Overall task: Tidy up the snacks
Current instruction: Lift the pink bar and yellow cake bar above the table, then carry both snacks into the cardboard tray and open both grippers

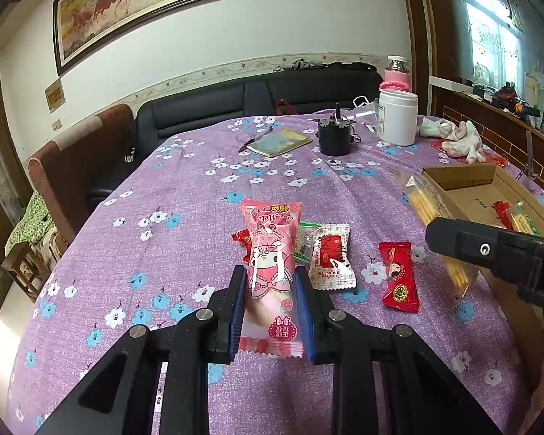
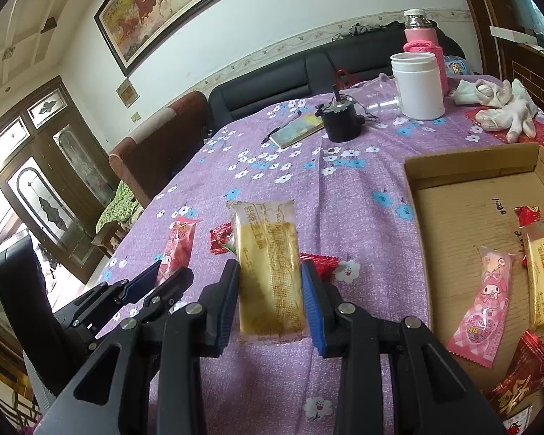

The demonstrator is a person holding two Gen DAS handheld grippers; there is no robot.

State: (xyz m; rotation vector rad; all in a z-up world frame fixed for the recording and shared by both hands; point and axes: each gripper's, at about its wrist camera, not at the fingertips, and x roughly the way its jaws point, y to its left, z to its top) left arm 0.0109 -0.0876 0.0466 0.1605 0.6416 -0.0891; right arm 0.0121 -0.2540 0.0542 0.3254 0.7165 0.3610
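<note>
Snacks held in both hands: left gripper (image 1: 270,308) pinches pink pouch (image 1: 272,253) above purple cloth (image 1: 163,253); right gripper (image 2: 270,304) pinches yellow wafer pack (image 2: 268,272) left of cardboard box (image 2: 453,217). Advice: carry each level over the box wall, then release flat beside the matching packs. Legible: "ALL'S" on white sachet (image 1: 330,257); the rest unreadable.

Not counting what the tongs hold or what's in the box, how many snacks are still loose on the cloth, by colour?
Red packs: 2
White pack: 1
Green pack: 1
Total: 4
</note>
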